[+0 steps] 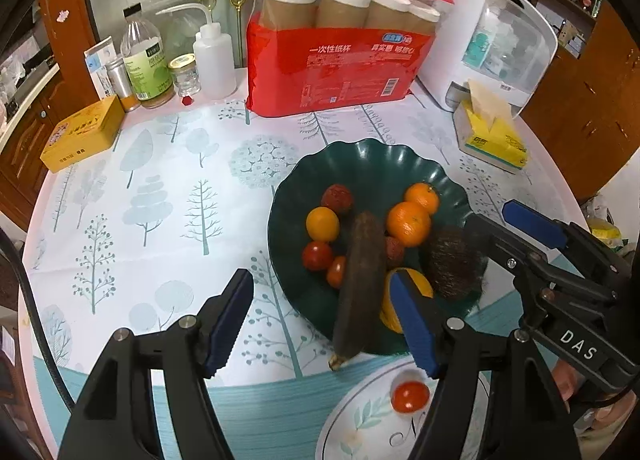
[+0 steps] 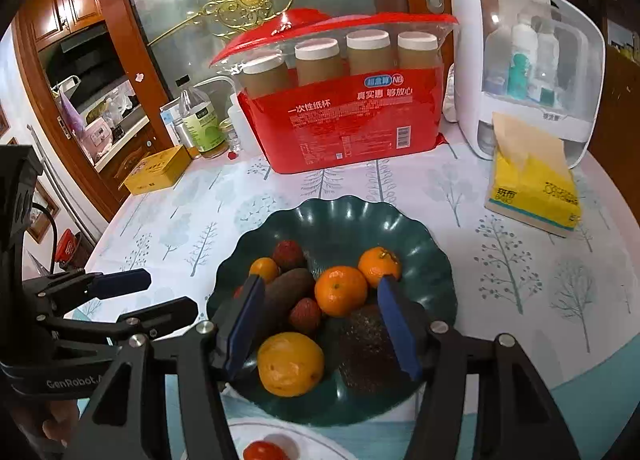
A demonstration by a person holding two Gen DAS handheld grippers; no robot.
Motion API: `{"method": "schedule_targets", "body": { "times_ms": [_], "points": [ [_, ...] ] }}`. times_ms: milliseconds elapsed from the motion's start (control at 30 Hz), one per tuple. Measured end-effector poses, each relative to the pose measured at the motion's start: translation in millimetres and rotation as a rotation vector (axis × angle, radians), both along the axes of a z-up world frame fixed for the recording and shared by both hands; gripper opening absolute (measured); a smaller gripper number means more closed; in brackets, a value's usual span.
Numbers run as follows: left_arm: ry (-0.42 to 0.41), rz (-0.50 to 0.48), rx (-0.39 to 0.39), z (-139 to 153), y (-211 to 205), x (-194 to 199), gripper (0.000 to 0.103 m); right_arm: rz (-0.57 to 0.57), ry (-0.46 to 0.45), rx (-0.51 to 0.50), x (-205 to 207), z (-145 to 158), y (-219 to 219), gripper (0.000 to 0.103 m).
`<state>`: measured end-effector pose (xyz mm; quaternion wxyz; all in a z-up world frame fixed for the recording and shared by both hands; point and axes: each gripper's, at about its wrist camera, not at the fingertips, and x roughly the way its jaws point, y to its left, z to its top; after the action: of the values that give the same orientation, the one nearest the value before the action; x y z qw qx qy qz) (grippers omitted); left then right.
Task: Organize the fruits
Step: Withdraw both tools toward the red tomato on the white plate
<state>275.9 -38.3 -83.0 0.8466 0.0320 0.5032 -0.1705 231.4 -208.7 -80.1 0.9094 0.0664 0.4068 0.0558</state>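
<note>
A dark green scalloped bowl (image 1: 360,157) (image 2: 340,215) holds several fruits: oranges (image 1: 409,223) (image 2: 341,291), lychees (image 1: 337,198), cherry tomatoes (image 1: 317,255), a brown banana (image 1: 359,284), a dark avocado (image 1: 452,262) (image 2: 370,344) and a yellow lemon (image 2: 290,364). A white patterned plate (image 1: 360,420) at the near edge holds one tomato (image 1: 410,396) (image 2: 262,452). My left gripper (image 1: 324,324) is open and empty over the bowl's near rim. My right gripper (image 2: 320,326) is open and empty, its fingers on either side of the lemon and avocado.
A red pack of paper cups (image 1: 340,59) stands behind the bowl. A white dispenser (image 1: 488,39) and a yellow tissue pack (image 1: 490,135) are at the back right. Bottles (image 1: 146,59) and a yellow box (image 1: 82,133) are at the back left.
</note>
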Motion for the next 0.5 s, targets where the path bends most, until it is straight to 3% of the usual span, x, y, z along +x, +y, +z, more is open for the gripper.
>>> {"method": "schedule_targets", "body": {
  "times_ms": [500],
  "points": [
    [-0.065, 0.018, -0.038, 57, 23, -58, 0.083, -0.003, -0.017, -0.109, -60, 81, 10, 0.06]
  ]
}}
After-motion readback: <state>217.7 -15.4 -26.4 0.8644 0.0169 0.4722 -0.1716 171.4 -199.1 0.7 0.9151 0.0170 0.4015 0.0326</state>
